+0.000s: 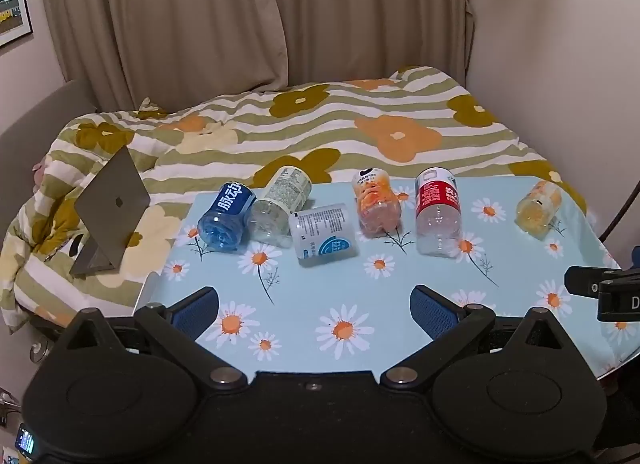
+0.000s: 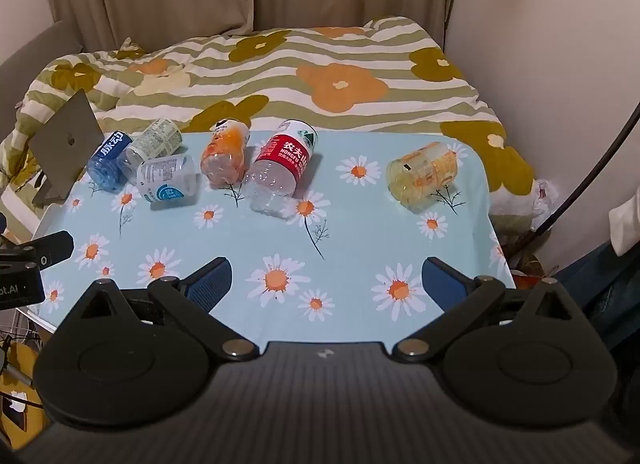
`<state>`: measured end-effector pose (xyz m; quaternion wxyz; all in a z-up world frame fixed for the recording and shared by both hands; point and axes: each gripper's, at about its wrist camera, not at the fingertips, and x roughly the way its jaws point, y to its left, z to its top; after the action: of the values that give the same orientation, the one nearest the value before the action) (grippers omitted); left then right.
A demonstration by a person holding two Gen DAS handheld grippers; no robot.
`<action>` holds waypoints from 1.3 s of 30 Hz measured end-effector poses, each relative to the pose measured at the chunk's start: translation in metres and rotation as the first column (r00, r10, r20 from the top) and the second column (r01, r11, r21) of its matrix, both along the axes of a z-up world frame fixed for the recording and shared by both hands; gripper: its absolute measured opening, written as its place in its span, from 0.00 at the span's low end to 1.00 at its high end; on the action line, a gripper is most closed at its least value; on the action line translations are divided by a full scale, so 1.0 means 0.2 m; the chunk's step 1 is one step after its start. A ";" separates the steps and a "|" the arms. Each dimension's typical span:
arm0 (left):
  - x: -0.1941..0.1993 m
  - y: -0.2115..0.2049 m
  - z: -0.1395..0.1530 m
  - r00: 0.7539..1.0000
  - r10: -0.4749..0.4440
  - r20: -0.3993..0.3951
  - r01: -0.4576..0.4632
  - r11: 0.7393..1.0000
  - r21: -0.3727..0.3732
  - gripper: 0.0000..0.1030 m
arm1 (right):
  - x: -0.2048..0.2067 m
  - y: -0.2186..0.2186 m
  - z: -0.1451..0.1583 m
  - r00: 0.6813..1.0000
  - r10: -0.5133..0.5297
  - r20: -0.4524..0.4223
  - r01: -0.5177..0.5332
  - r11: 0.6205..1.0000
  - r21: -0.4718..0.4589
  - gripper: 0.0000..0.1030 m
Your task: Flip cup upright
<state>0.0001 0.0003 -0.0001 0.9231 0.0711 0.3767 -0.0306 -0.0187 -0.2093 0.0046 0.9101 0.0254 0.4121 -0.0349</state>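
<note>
Several cut-bottle cups lie on their sides along the far part of the daisy tablecloth (image 1: 320,304): a blue cup (image 1: 226,217), a cream-label cup (image 1: 280,203), a white-label cup (image 1: 324,235), an orange cup (image 1: 376,199), a red-label cup (image 1: 438,211) and a yellow cup (image 1: 538,207). In the right wrist view they are the blue cup (image 2: 109,161), the white-label cup (image 2: 168,181), the orange cup (image 2: 224,159), the red-label cup (image 2: 280,173) and the yellow cup (image 2: 422,175). My left gripper (image 1: 316,304) and right gripper (image 2: 328,280) are open, empty, at the near edge.
A laptop (image 1: 108,207) stands propped on the bed left of the table. A flowered striped quilt (image 1: 320,123) covers the bed behind. Curtains and walls lie beyond. The other gripper's body shows at the right edge of the left wrist view (image 1: 608,296).
</note>
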 end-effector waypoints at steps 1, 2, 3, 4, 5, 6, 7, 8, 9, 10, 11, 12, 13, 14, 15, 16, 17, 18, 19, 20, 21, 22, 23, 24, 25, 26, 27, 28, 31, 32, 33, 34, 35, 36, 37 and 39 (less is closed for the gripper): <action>0.00 0.00 0.00 1.000 0.002 -0.001 -0.002 1.000 -0.003 1.00 | 0.00 0.00 0.00 1.000 -0.001 0.002 0.001 1.000 0.000 1.00; -0.01 0.02 0.02 1.000 0.002 0.014 -0.002 1.000 -0.014 1.00 | -0.01 0.00 0.00 1.000 -0.002 0.003 0.002 1.000 0.001 1.00; -0.03 0.03 0.02 0.999 0.000 0.033 0.001 1.000 -0.011 1.00 | -0.01 0.00 0.00 1.000 -0.002 0.005 0.002 1.000 0.002 1.00; -0.04 0.04 0.02 0.999 0.001 0.035 0.000 1.000 -0.014 1.00 | -0.01 0.00 0.00 1.000 -0.004 0.006 0.004 1.000 0.002 1.00; -0.04 0.04 0.03 0.999 0.000 0.033 0.000 1.000 -0.009 1.00 | -0.02 0.01 0.02 1.000 -0.004 0.006 0.004 1.000 0.003 1.00; -0.04 0.04 0.04 0.999 0.001 0.034 0.000 1.000 -0.009 1.00 | -0.02 0.01 0.02 1.000 -0.004 0.006 0.004 1.000 0.004 1.00; -0.04 0.04 0.03 1.000 0.001 0.032 -0.001 1.000 -0.005 1.00 | -0.02 0.02 0.02 1.000 -0.006 0.005 0.006 1.000 0.004 1.00; -0.04 0.03 0.02 1.000 0.002 0.030 -0.002 1.000 0.000 1.00 | -0.02 0.02 0.02 1.000 -0.007 0.004 0.006 1.000 0.005 1.00; -0.04 0.03 0.03 1.000 0.001 0.028 -0.001 1.000 0.002 1.00 | -0.04 0.02 0.03 1.000 -0.002 0.011 0.002 1.000 0.002 1.00; -0.04 0.02 0.03 1.000 0.001 0.029 -0.001 1.000 0.002 1.00 | -0.04 0.02 0.03 1.000 -0.001 0.009 0.001 1.000 0.003 1.00; -0.04 0.03 0.03 1.000 -0.001 0.028 0.001 1.000 -0.001 1.00 | -0.04 0.02 0.03 1.000 -0.001 0.008 0.001 1.000 0.003 1.00; -0.04 0.03 0.03 1.000 -0.002 0.026 0.002 1.000 -0.004 1.00 | -0.04 0.03 0.04 1.000 -0.001 0.008 0.001 1.000 0.002 1.00; -0.04 0.03 0.03 1.000 -0.002 0.025 0.002 1.000 -0.005 1.00 | -0.03 0.03 0.04 1.000 -0.002 0.007 0.002 1.000 0.001 1.00; -0.04 0.03 0.03 1.000 -0.003 0.024 0.003 1.000 -0.005 1.00 | -0.03 0.03 0.02 1.000 -0.002 0.009 0.002 1.000 0.003 1.00; -0.04 0.03 0.03 1.000 -0.003 0.025 0.003 1.000 -0.005 1.00 | -0.03 0.03 0.02 1.000 -0.003 0.010 0.003 1.000 0.004 1.00; -0.04 0.03 0.03 1.000 -0.004 0.026 0.004 1.000 -0.004 1.00 | -0.03 0.03 0.02 1.000 -0.003 0.008 0.003 1.000 0.004 1.00; -0.05 0.03 0.03 1.000 -0.005 0.027 0.005 1.000 -0.003 1.00 | -0.03 0.02 0.02 1.000 0.000 0.009 0.000 1.000 0.003 1.00; -0.04 0.03 0.03 1.000 -0.007 0.026 0.007 1.000 -0.002 1.00 | -0.03 0.03 0.02 1.000 -0.001 0.009 0.001 1.000 0.004 1.00; -0.04 0.03 0.03 1.000 -0.010 0.025 0.010 1.000 -0.001 1.00 | -0.02 0.03 0.02 1.000 0.002 0.009 -0.002 1.000 0.002 1.00; -0.03 0.03 0.03 1.000 -0.011 0.025 0.011 1.000 -0.002 1.00 | -0.03 0.03 0.02 1.000 0.003 0.008 -0.003 1.000 0.002 1.00; -0.03 0.03 0.03 1.000 -0.012 0.025 0.012 1.000 -0.002 1.00 | -0.03 0.03 0.02 1.000 0.007 0.007 -0.007 1.000 0.000 1.00; -0.03 0.03 0.03 1.000 -0.012 0.025 0.012 1.000 -0.001 1.00 | -0.03 0.03 0.02 1.000 0.006 0.009 -0.006 1.000 -0.001 1.00; -0.03 0.03 0.03 1.000 -0.013 0.026 0.013 1.000 0.000 1.00 | -0.04 0.04 0.02 1.000 0.007 0.010 -0.007 1.000 -0.003 1.00; -0.03 0.03 0.03 1.000 -0.014 0.026 0.014 1.000 0.001 1.00 | -0.04 0.04 0.02 1.000 0.007 0.009 -0.007 1.000 -0.001 1.00; -0.02 0.04 0.03 1.000 -0.015 0.025 0.015 1.000 0.001 1.00 | -0.03 0.04 0.02 1.000 0.004 0.006 -0.004 1.000 0.002 1.00; -0.02 0.04 0.03 1.000 -0.015 0.025 0.015 1.000 -0.001 1.00 | -0.02 0.05 0.02 1.000 0.001 0.004 -0.001 1.000 0.002 1.00; -0.02 0.04 0.03 1.000 -0.015 0.026 0.015 1.000 -0.001 1.00 | -0.02 0.06 0.02 1.000 0.001 0.003 -0.001 1.000 0.002 1.00; -0.02 0.04 0.03 1.000 -0.015 0.025 0.016 1.000 -0.002 1.00 | -0.01 0.06 0.02 1.000 -0.001 0.000 0.001 1.000 0.002 1.00; -0.01 0.04 0.03 1.000 -0.018 0.025 0.018 1.000 -0.002 1.00 | -0.01 0.06 0.02 1.000 -0.001 0.002 0.001 1.000 0.002 1.00; -0.01 0.04 0.03 1.000 -0.017 0.025 0.017 1.000 -0.002 1.00 | -0.01 0.06 0.02 1.000 -0.002 0.003 0.002 1.000 0.002 1.00; -0.01 0.04 0.03 1.000 -0.016 0.024 0.017 1.000 -0.002 1.00 | 0.00 0.06 0.02 1.000 -0.003 0.000 0.003 1.000 0.007 1.00; -0.01 0.04 0.03 1.000 -0.016 0.023 0.016 1.000 -0.003 1.00 | 0.00 0.06 0.02 1.000 -0.004 -0.003 0.004 1.000 0.010 1.00; 0.00 0.04 0.03 1.000 -0.014 0.022 0.014 1.000 -0.004 1.00 | 0.01 0.06 0.02 1.000 -0.005 -0.005 0.005 1.000 0.014 1.00; 0.00 0.05 0.03 1.000 -0.013 0.020 0.013 1.000 -0.006 1.00 | 0.01 0.07 0.02 1.000 -0.005 -0.007 0.005 1.000 0.016 1.00; 0.01 0.05 0.03 1.000 -0.011 0.019 0.012 1.000 -0.008 1.00 | 0.03 0.07 0.02 1.000 -0.006 -0.010 0.006 1.000 0.016 1.00; 0.02 0.05 0.03 1.000 -0.010 0.017 0.010 1.000 -0.009 1.00 | 0.02 0.07 0.01 1.000 -0.005 -0.008 0.005 1.000 0.015 1.00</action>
<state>0.0049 0.0106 0.0064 0.9265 0.0690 0.3682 -0.0364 -0.0140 -0.1960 0.0072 0.9081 0.0333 0.4161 -0.0341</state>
